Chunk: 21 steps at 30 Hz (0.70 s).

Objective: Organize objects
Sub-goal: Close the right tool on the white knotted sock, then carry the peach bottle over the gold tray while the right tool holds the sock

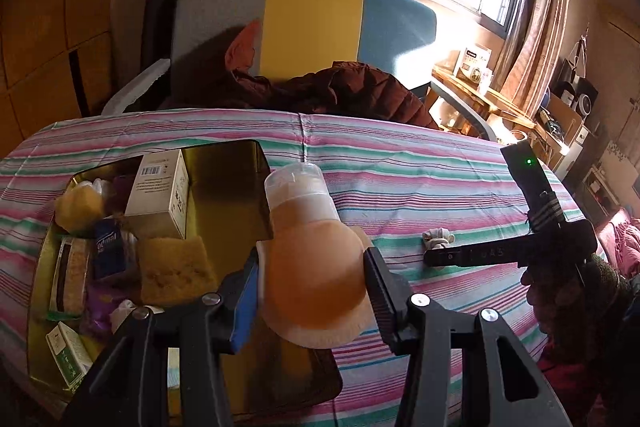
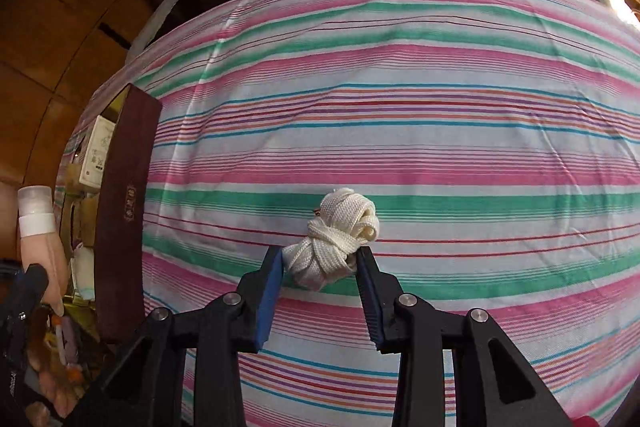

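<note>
The left gripper [image 1: 310, 277] is grasping an orange squeeze pouch [image 1: 308, 251] over the open gold tin [image 1: 224, 163]'s right edge. Right of the tin, the right gripper [image 2: 320, 259] is pinching a knotted white cord bundle [image 2: 336, 237] lying on the striped cloth [image 2: 440, 107].

The right gripper [image 2: 320, 259] pinches a white knotted cord [image 2: 334, 241] on the striped cloth [image 2: 440, 131]; a box [image 2: 124, 211] sits by its left edge.

The striped cloth [image 2: 440, 155] lies bare from the knotted lace [image 2: 340, 239] to its far and right edges. At its left edge the box [image 2: 120, 211] wall rises; inside, cartons and sponges [image 1: 172, 267] crowd it.
</note>
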Each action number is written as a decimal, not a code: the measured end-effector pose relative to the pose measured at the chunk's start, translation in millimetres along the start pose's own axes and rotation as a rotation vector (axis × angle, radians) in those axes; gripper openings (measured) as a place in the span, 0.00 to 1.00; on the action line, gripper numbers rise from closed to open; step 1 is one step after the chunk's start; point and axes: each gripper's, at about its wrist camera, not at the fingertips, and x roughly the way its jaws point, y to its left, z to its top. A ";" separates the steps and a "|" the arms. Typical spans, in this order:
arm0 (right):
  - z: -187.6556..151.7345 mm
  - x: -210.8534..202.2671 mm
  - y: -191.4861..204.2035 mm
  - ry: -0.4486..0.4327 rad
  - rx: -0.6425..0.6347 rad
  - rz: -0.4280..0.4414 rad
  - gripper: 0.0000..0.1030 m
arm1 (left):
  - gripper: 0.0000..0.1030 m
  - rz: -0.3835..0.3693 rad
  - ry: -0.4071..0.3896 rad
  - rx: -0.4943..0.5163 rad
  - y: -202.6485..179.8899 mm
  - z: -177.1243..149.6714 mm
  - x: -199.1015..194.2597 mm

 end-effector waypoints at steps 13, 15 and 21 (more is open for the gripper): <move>7.5 16.4 12.9 -0.034 -0.040 0.035 0.44 | 0.48 0.060 0.018 -0.049 25.8 -10.0 -2.1; 8.5 16.1 11.2 -0.037 -0.025 0.043 0.50 | 0.48 0.068 0.018 -0.051 29.2 -12.0 -3.6; 11.9 0.7 0.3 -0.104 0.034 0.094 0.63 | 0.48 0.087 0.023 -0.072 46.0 -18.9 -10.5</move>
